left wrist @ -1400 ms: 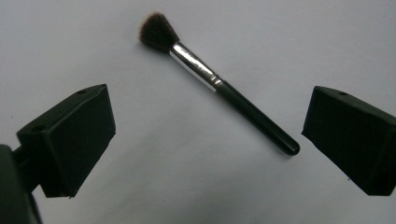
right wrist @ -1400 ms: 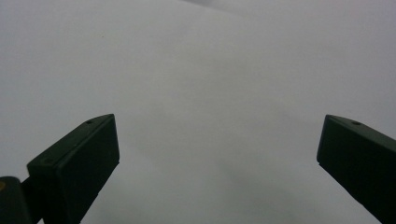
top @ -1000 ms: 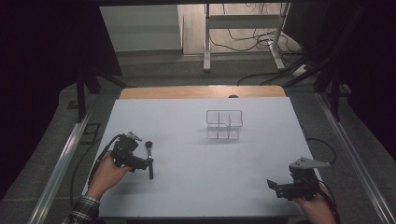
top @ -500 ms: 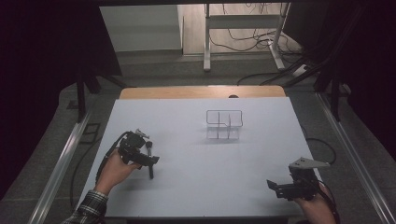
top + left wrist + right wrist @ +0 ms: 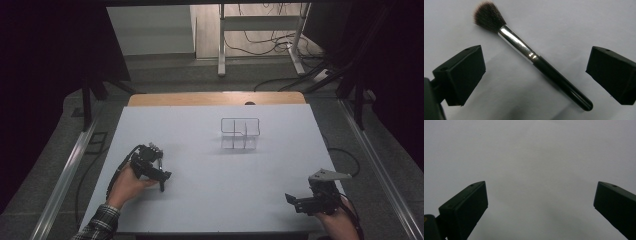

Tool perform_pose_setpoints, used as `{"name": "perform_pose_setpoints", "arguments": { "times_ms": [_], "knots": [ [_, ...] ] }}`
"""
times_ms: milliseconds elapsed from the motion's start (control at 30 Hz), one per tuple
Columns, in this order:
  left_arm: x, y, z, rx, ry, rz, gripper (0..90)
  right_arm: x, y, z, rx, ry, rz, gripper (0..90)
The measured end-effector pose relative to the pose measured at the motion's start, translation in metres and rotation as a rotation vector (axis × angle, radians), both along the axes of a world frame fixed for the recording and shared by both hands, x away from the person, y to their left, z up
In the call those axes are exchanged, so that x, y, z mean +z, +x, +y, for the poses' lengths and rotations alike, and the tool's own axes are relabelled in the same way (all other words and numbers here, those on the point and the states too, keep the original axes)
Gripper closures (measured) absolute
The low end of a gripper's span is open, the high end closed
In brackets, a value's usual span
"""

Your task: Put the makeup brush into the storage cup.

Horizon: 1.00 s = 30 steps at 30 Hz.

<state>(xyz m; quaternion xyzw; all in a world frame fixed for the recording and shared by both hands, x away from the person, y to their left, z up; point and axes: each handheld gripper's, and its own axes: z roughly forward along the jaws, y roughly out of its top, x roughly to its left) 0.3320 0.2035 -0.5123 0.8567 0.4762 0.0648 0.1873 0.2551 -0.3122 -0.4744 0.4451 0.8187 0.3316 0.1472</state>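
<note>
We count one makeup brush (image 5: pixel 531 53), lying flat on the white counter (image 5: pixel 210 150) at lower left of the high view, between the spread jaws of our left hand-held gripper (image 5: pixel 534 72), untouched. One clear wire rack (image 5: pixel 240 132) stands mid-frame. Our right hand-held gripper (image 5: pixel 300 201) hovers at lower right, jaws wide apart over bare counter.

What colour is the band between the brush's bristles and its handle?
Shiny silver, on the brush with dark bristles and a glossy black handle; the left gripper view shows it best.
</note>
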Motion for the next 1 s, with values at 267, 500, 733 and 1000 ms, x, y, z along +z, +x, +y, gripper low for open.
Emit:
{"name": "perform_pose_setpoints", "arguments": {
  "times_ms": [267, 500, 733, 1000],
  "knots": [
    [-0.007, -0.001, -0.005, -0.001, 0.034, 0.027, 12.4, 0.0, 0.0, 0.0, 0.005, -0.003, 0.002, 0.0],
    [-0.003, -0.006, -0.005, 0.003, 0.035, 0.053, 51.5, -0.001, 0.0, 0.001, 0.011, -0.008, 0.005, 0.0],
    [-0.001, -0.009, -0.004, -0.015, 0.042, 0.07, 79.3, -0.001, -0.001, 0.001, 0.015, -0.009, 0.008, 0.0],
    [-0.002, -0.012, 0.0, -0.014, 0.006, 0.041, 79.5, -0.001, -0.001, 0.002, 0.023, -0.012, 0.011, 0.0]
  ]
}}
